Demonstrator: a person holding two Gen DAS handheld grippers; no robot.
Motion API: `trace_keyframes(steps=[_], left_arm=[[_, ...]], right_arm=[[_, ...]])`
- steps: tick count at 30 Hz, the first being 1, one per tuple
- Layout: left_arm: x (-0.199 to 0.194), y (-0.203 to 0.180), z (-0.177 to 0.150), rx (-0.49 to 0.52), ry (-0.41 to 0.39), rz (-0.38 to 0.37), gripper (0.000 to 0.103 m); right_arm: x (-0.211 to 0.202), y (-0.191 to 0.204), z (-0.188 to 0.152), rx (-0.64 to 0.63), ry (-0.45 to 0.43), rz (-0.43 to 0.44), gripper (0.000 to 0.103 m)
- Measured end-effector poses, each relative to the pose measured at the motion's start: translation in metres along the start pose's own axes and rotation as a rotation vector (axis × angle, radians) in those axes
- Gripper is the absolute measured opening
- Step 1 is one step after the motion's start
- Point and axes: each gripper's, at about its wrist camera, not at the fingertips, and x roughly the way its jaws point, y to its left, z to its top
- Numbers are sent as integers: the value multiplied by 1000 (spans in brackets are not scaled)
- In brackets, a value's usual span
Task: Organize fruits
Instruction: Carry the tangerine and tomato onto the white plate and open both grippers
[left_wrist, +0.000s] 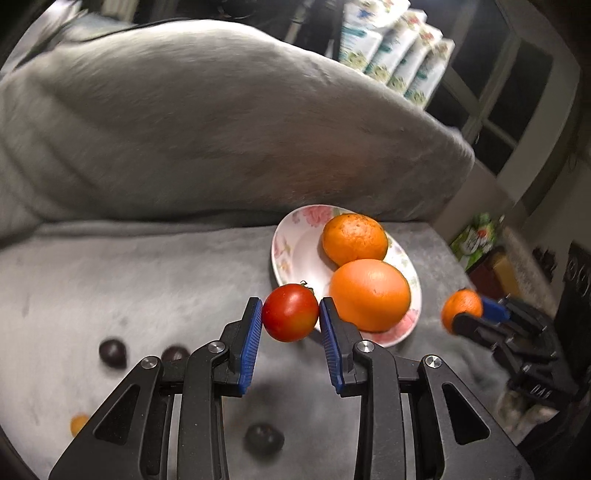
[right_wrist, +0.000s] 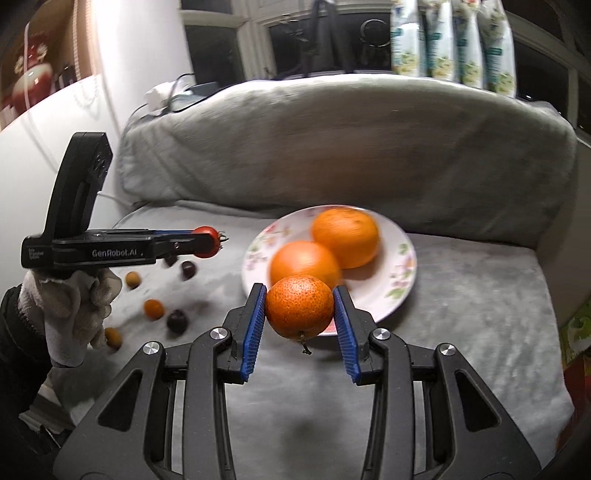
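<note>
My left gripper (left_wrist: 290, 314) is shut on a red tomato (left_wrist: 290, 312), held in the air just left of a flowered white plate (left_wrist: 291, 251). Two oranges (left_wrist: 369, 300) lie on that plate. My right gripper (right_wrist: 300, 308) is shut on a small mandarin (right_wrist: 299, 306) with its stem hanging down, at the plate's (right_wrist: 391, 258) near rim. In the right wrist view the left gripper (right_wrist: 207, 242) shows from the side with the tomato (right_wrist: 207, 242) at its tip, held by a gloved hand (right_wrist: 70, 310). The right gripper (left_wrist: 467, 314) with the mandarin (left_wrist: 460, 308) appears at the right of the left wrist view.
Everything rests on a grey sofa seat (right_wrist: 461, 332) with a thick back cushion (right_wrist: 332, 147). Several small dark and orange fruits (right_wrist: 177, 320) lie scattered on the seat left of the plate. Packets (right_wrist: 454, 40) stand behind the cushion. A white cable (right_wrist: 159, 98) lies at the back left.
</note>
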Motion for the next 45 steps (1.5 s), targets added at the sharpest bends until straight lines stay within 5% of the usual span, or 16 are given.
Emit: trace_keyframes(steps=[15,34,36,38,41,45], left_arm=[[42,-31,24,215,46,136,30],[59,-38,40,227,64,165,31],[58,-39,40,225,59,161,36],[55,-40,40,223,51,158,49],[52,-40,43,212,40,164,69],[47,-40,48,184,23,146,70]], right_arm=[[36,-54,8,82,43,-28,38],[59,-65,17,92,51,-17,39],[60,-65,18,94,45,-15,46],[57,-65,19,95,21,-27,76],[50,-64,22,88,-7,-30,82],[44,-60,24,77,-22,-32,89]])
